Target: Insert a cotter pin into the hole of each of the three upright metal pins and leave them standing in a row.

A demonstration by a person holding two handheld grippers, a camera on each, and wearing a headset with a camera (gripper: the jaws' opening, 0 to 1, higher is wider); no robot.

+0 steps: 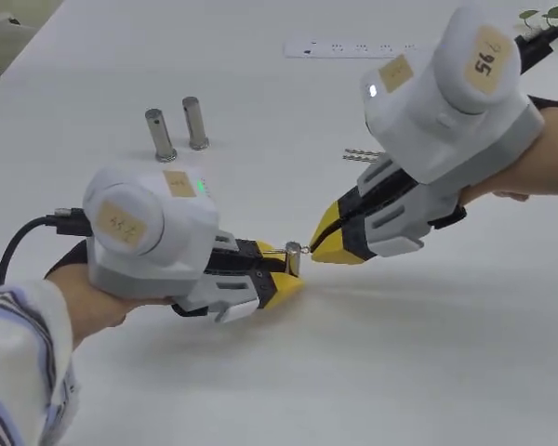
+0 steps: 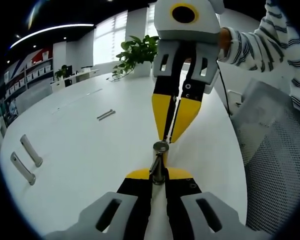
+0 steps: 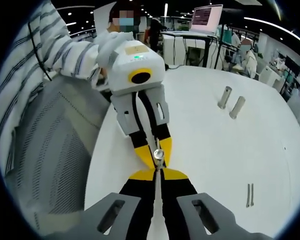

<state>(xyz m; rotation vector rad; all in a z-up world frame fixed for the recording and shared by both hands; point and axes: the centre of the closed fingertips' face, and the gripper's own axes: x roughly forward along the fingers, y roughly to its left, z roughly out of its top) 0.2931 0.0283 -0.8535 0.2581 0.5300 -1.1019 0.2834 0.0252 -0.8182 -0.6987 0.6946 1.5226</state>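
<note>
My left gripper point(image 1: 284, 269) is shut on a short metal pin point(image 1: 293, 259), holding it just above the white table. The right gripper point(image 1: 314, 249) comes in from the upper right, its yellow tips almost touching the pin's head. It is shut on a thin cotter pin point(image 1: 303, 249) that points at the head. In the left gripper view the pin point(image 2: 159, 167) stands between my left jaws, with the right gripper point(image 2: 168, 137) right above it. The right gripper view has the pin point(image 3: 158, 155) just past my right gripper point(image 3: 158, 172). Two more metal pins point(image 1: 158, 136) point(image 1: 195, 123) stand upright at the back left.
Two spare cotter pins point(image 1: 361, 156) lie on the table behind the right gripper. A white power strip point(image 1: 353, 48) lies at the far edge. A potted plant point(image 2: 137, 52) stands at the table's end, and a mesh chair point(image 2: 270, 140) is beside the table.
</note>
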